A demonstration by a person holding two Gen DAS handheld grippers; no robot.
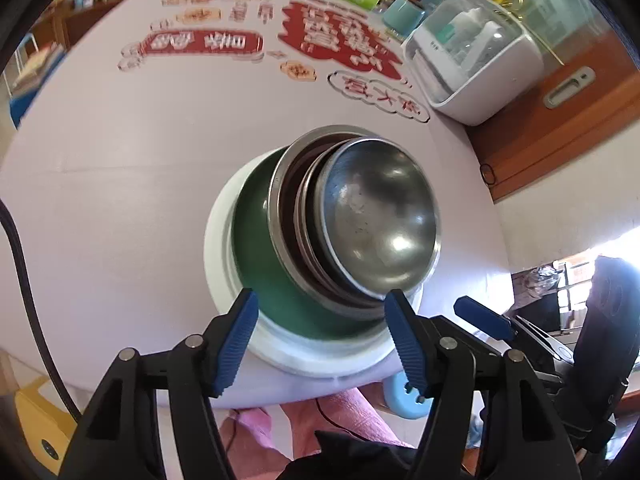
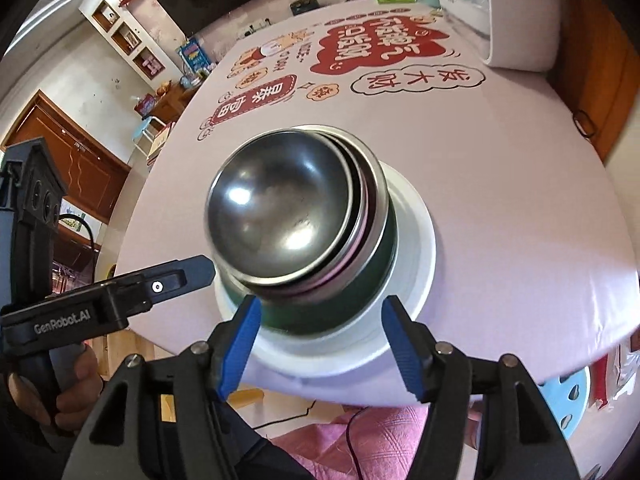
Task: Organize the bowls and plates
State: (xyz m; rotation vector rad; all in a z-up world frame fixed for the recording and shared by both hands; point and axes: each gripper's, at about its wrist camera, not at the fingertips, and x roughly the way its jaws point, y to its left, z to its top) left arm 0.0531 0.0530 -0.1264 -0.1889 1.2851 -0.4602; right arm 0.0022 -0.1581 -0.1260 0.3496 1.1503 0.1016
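A stack of dishes stands near the front edge of the bench (image 1: 120, 200). At the bottom lies a white plate (image 1: 218, 256), and on it sits a green bowl (image 1: 256, 248). Inside the green bowl are nested steel bowls; the top steel bowl (image 1: 380, 220) is empty and leans to one side, so its rim is not level with the wider steel rim (image 1: 280, 184) under it. How many steel bowls are between them is hard to make out, because only thin rims show.

The near part of the plate is hidden behind the blue fingers. The left gripper (image 1: 320, 340) is released, and nothing is between its fingers (image 1: 236, 344); they stand apart in front of the stack. The right gripper (image 2: 320, 344) is also released and holds nothing.
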